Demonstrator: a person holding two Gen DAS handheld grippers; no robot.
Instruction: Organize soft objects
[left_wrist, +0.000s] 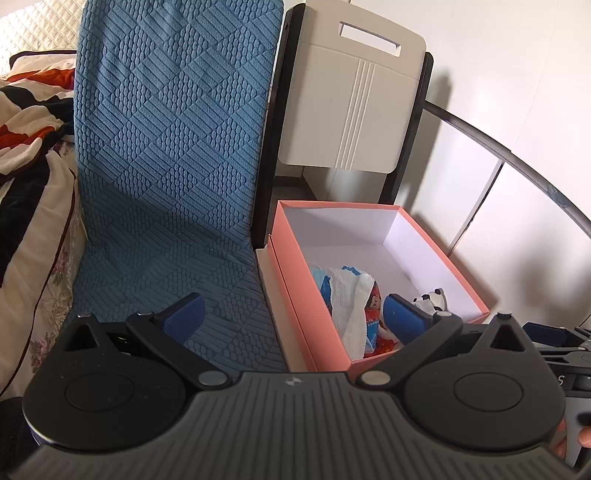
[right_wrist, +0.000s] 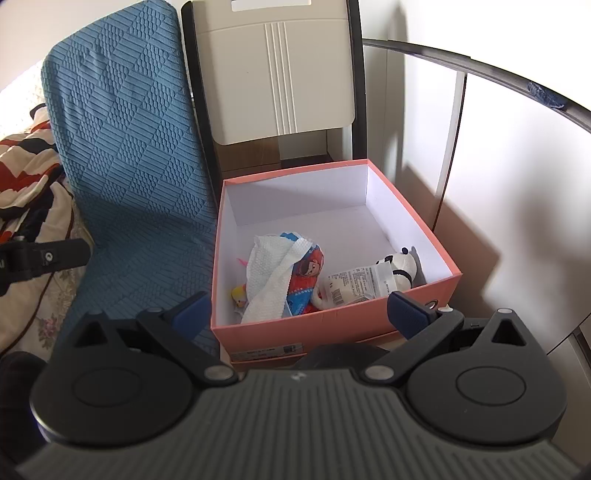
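Both my grippers are empty, fingers spread wide apart — the left gripper (left_wrist: 293, 317) hovers over the seam between the blue textured cushion (left_wrist: 173, 147) and the pink box (left_wrist: 443, 254), the right gripper (right_wrist: 299, 314) just short of the box's near wall (right_wrist: 332, 321).

The soft things already lie in the box, bunched toward my 6 o'clock. In the right view, a white quilted cloth (right_wrist: 269, 277) drapes over a printed cartoon pouch (right_wrist: 306, 273) at about 11 o'clock from my fingers; a small panda plush (right_wrist: 400, 267) sits at 1 o'clock against the right wall, touching a crinkly labelled packet (right_wrist: 354, 286). A tiny yellow toy (right_wrist: 238, 295) peeks out by the left wall.

All of it looks light and limp. I'd pinch the cloth at a raised fold; it will sag and may drag the pouch. The panda I'd take across its body — the packet looks slippery.
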